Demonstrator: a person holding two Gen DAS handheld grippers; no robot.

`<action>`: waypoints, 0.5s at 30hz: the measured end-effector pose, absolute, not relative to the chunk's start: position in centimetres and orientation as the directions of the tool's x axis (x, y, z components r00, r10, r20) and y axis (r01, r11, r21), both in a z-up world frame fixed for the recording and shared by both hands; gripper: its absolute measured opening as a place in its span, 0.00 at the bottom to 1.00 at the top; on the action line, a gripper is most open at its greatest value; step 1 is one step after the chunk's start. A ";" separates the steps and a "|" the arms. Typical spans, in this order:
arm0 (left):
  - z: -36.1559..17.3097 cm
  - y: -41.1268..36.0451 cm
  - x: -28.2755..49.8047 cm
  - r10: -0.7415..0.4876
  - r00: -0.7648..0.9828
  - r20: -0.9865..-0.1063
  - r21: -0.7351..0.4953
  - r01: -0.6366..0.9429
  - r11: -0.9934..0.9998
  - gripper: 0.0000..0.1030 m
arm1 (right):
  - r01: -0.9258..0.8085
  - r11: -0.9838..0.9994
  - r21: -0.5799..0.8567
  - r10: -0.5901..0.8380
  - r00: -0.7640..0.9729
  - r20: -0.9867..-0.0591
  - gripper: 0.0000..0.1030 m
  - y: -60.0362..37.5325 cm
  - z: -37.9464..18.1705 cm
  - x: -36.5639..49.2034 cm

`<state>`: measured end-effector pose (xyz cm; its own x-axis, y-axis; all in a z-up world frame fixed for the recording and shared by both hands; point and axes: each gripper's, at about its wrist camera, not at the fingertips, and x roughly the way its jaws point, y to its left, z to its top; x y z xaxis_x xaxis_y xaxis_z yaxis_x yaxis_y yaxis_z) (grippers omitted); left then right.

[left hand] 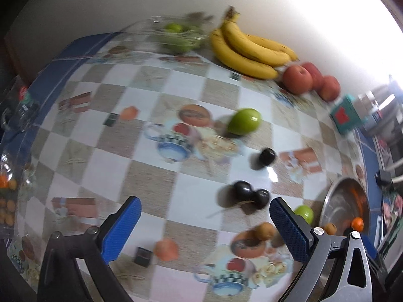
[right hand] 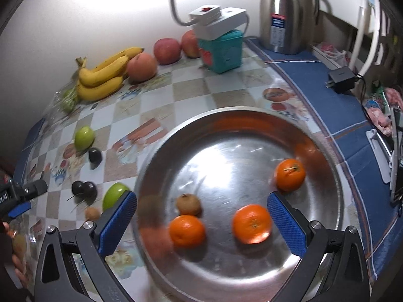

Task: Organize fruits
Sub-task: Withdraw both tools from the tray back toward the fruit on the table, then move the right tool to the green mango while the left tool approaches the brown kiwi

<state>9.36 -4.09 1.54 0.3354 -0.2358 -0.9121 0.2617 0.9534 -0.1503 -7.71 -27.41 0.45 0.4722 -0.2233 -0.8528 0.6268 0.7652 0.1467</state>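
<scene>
A: From the left wrist, what lies ahead?

B: The left gripper [left hand: 205,229] has its jaws spread wide and empty above the tabletop [left hand: 105,125]. Just beyond them and a little toward the right finger sits a pair of dark plums [left hand: 250,195], touching each other, their stems trailing toward the camera. A single dark plum [left hand: 267,156] lies farther on, and a green apple [left hand: 243,121] beyond that. Bananas [left hand: 248,47] and red apples [left hand: 309,79] rest against the far wall.

A: And the steel basin?

B: In this view it sits at the right edge [left hand: 335,196], near a small green fruit [left hand: 304,214] and a brown one [left hand: 264,231] that is right beside the right finger.

A: Now the right wrist.

B: The right gripper [right hand: 201,220] is also open wide and holding nothing, hovering over the steel basin [right hand: 252,115]. Inside it are three oranges [right hand: 187,230] and one brown fruit [right hand: 189,203]. The loose plums and green fruit lie outside the rim, off to this gripper's left.

A: So which hand takes the next fruit?

B: I judge the left one. The plum pair lies almost straight ahead of its jaws, with its long axis running roughly across the opening, so a short advance drifting right should bracket it. The right gripper would have to cross over the rim.
</scene>
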 end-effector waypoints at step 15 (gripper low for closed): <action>1.3 -1.7 10.5 -0.246 0.324 -0.914 -0.185 0.207 0.961 1.00 | 0.447 0.878 0.169 -0.115 0.542 -0.833 1.00 -21.0 2.2 -3.4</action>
